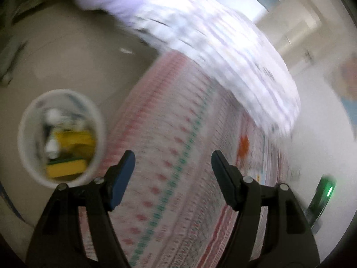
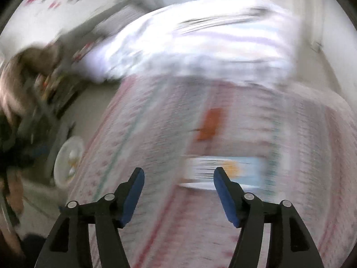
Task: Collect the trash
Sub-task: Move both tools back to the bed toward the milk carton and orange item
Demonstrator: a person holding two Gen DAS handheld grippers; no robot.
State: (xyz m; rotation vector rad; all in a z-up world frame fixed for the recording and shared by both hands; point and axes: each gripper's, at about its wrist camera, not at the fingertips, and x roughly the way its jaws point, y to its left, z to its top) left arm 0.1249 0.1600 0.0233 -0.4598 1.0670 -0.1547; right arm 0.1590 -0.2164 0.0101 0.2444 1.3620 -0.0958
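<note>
Beside the bed's (image 1: 178, 156) left edge, at the left of the frame, a white bin (image 1: 60, 136) holding yellow trash is standing on open floor (image 1: 73, 62). Both left tongs (image 1: 173, 163) and right tongs (image 2: 178, 178) are gaping wide, empty, above the bedspread, a light-blue packet (image 2: 225, 172) lying just ahead.

Both views are blurred. The left wrist view looks down along its fingers over a patterned bed cover (image 1: 178, 156), close above it, with a white bin (image 1: 60, 136) on the floor at centre left. The right wrist view faces the same bed cover (image 2: 156, 134) from a little farther back — the bin (image 2: 68, 160) sits small at lower left. Both share the white bedding (image 1: 212, 51) heaped at the top of the frame (image 2: 200, 44).
</note>
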